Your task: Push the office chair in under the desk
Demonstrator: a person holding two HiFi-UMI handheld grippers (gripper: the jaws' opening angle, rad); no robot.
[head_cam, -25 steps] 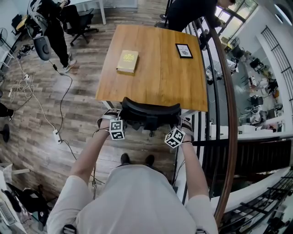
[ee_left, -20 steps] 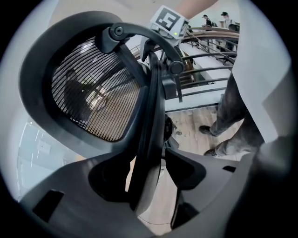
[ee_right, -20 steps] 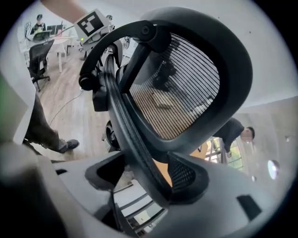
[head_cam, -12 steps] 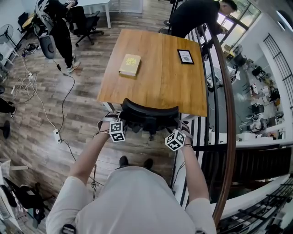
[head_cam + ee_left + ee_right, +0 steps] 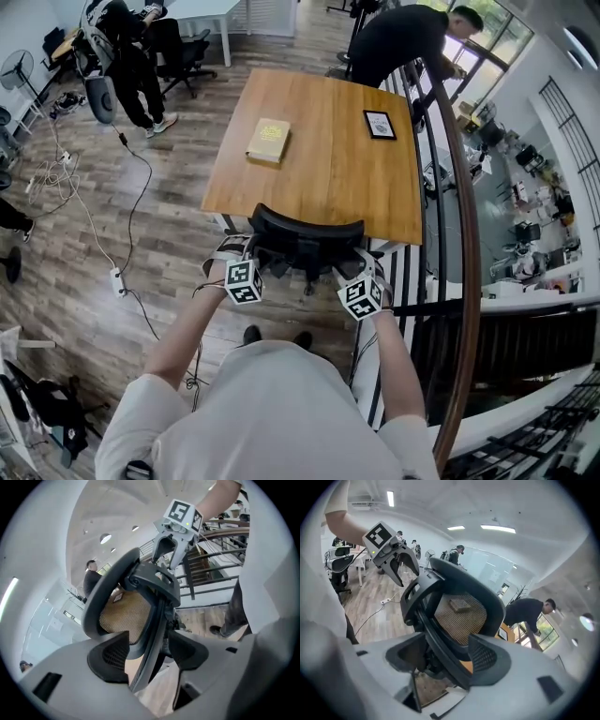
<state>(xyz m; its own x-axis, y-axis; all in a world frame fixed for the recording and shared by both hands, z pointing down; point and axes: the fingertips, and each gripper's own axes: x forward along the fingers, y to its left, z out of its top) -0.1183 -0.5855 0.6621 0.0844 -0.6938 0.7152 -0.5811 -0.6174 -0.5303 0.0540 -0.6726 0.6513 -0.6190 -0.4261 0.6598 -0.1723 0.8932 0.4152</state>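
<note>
In the head view the office chair [image 5: 305, 239] is seen directly ahead of both tools, its backrest drawn up to the near edge of the surface [image 5: 328, 159]. The left tool [image 5: 234, 255] and the right tool [image 5: 367, 270] are held at the two ends of the backrest rim. The push is judged done or nearly so. The main risk is that the chair is dragged back out if a jaw catches on the rim as the tools are lifted away, or that it is set swivelling by an uneven parting touch. The seat, base and castors are hidden beneath the backrest and the surface, so how far in the chair stands cannot be confirmed. The jaws are too small here to be read

In the left gripper view the jaws are shown apart, having just been opening, with the backrest rim running between them. No pad is seen pressing on it, though the nearest stretch of rim is blurred

In the right gripper view the jaws are likewise spread, having just been opening, and the rim passes between them unclamped. A book [image 5: 461, 604] lying on the surface beyond the tool is made out only through the mesh, and the chair's lower half is cut off by the tool body
</note>
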